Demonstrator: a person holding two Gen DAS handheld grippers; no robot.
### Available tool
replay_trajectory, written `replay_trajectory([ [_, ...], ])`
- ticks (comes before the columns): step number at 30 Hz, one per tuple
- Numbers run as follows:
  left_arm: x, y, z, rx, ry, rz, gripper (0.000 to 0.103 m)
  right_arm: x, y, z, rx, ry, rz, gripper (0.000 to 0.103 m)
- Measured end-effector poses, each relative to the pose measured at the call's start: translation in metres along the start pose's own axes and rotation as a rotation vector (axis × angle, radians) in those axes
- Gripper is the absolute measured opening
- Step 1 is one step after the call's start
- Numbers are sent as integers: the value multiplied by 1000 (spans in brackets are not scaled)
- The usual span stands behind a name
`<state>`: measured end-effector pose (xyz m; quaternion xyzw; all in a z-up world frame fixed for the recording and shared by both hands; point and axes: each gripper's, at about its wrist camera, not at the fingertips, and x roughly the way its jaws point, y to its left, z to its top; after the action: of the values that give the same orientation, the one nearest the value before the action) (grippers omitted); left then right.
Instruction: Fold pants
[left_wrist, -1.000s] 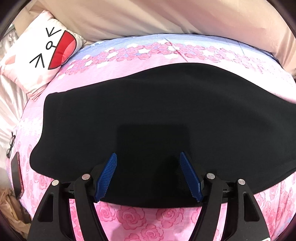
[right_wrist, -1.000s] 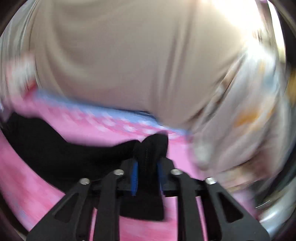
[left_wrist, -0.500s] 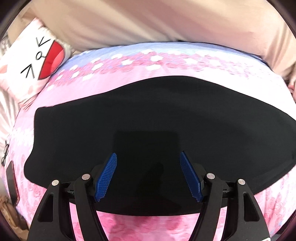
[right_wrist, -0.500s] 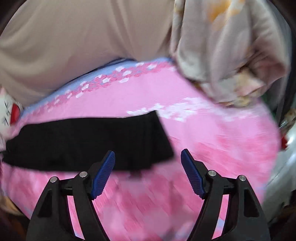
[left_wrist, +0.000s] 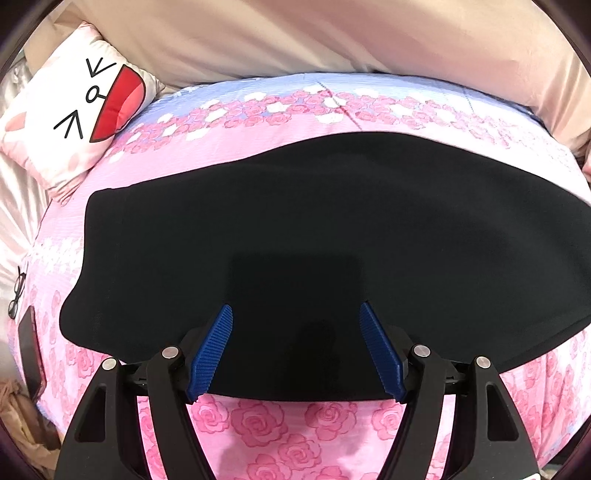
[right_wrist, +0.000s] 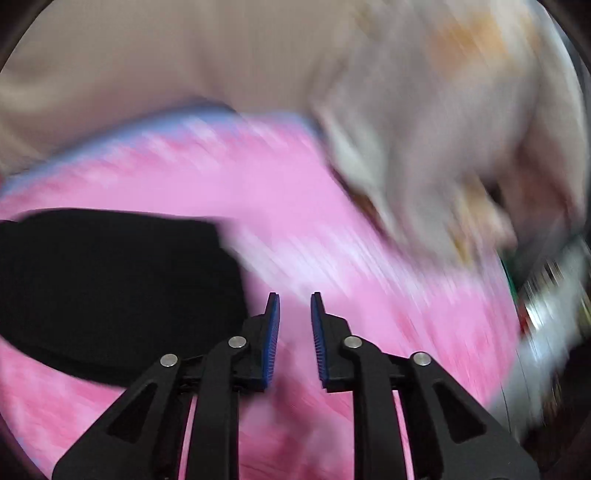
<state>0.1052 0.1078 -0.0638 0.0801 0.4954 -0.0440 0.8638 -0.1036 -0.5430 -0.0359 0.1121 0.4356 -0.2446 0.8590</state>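
Note:
Black pants (left_wrist: 314, 221) lie flat across a pink rose-print bed sheet (left_wrist: 258, 417), folded into a long band. My left gripper (left_wrist: 295, 306) hovers open over their near edge, with only cloth below the blue pads. In the blurred right wrist view the pants' end (right_wrist: 110, 277) lies to the left of my right gripper (right_wrist: 294, 294). Its jaws are closing, a narrow gap remains, and only pink sheet (right_wrist: 332, 221) shows between them.
A white cartoon-face pillow (left_wrist: 74, 114) sits at the far left, with a beige cover (left_wrist: 332, 37) behind the sheet. Glasses (left_wrist: 16, 295) and a dark phone (left_wrist: 31, 354) lie at the left edge. Crumpled pale cloth (right_wrist: 461, 129) is heaped to the right.
The right gripper let go of the pants' end, opened wide, swung right off the pants and has now narrowed. The left gripper has stayed open over the pants.

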Motion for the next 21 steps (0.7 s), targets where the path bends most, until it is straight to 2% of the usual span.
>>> replay_trajectory([
  [2,3,0,0,-1,8,3,69,-14,-16,-15,146,-37,88,18],
  [4,4,-1,1,3,11,3,69,-24,-11,-22,207,-51,204,18],
  [5,4,-3,2,5,9,-2,69,-26,-7,-25,217,-48,234,19],
  [6,3,-5,1,10,7,-14,69,-25,3,-27,233,-29,295,28],
  [7,2,-7,1,14,8,-23,69,-26,14,-31,250,-15,347,45],
  [8,2,-11,-1,22,8,-34,69,-22,24,-34,264,-3,384,53],
  [9,1,-15,-3,36,9,-43,69,-16,35,-34,267,11,402,57],
  [12,1,-22,-9,60,10,-49,70,12,51,-31,299,74,326,57],
  [15,0,-23,-15,56,11,-66,70,20,56,-27,348,46,293,57],
  [17,0,-21,-18,48,13,-79,70,22,57,-23,391,28,281,24],
  [18,0,-21,-19,49,13,-81,70,20,55,-21,411,20,295,4],
  [21,-5,-16,-20,47,5,-76,70,-15,52,-16,390,-96,254,3],
])
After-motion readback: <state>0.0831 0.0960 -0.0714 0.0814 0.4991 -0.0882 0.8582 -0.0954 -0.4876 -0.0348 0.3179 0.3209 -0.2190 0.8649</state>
